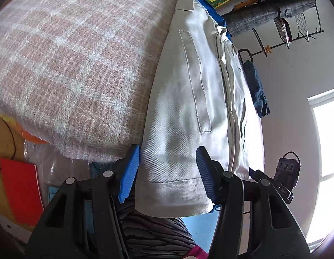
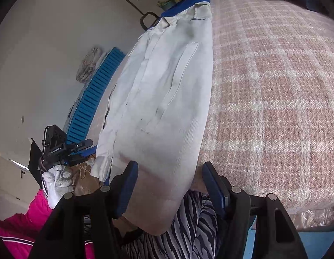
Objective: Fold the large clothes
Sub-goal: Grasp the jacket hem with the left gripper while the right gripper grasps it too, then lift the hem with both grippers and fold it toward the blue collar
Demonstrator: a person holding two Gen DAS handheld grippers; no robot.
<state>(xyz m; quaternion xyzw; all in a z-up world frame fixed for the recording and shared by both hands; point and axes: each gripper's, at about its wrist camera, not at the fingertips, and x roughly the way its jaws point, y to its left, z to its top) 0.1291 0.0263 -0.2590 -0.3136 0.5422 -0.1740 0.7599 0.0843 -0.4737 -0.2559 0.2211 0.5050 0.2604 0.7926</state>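
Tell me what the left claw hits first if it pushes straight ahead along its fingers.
Most likely the hem of the pale grey jacket: the left claw is open with that hem lying between its fingers, so it looks like the first contact. Depth is hard to judge.

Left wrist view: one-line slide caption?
Open left gripper straddling the hem of a folded pale jacket on a pink plaid blanket.

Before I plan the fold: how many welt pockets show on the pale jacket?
2 show. On the pale jacket, one welt pocket lies on the upper panel in the left wrist view; another pocket shows in the right wrist view. Others may be hidden underneath.
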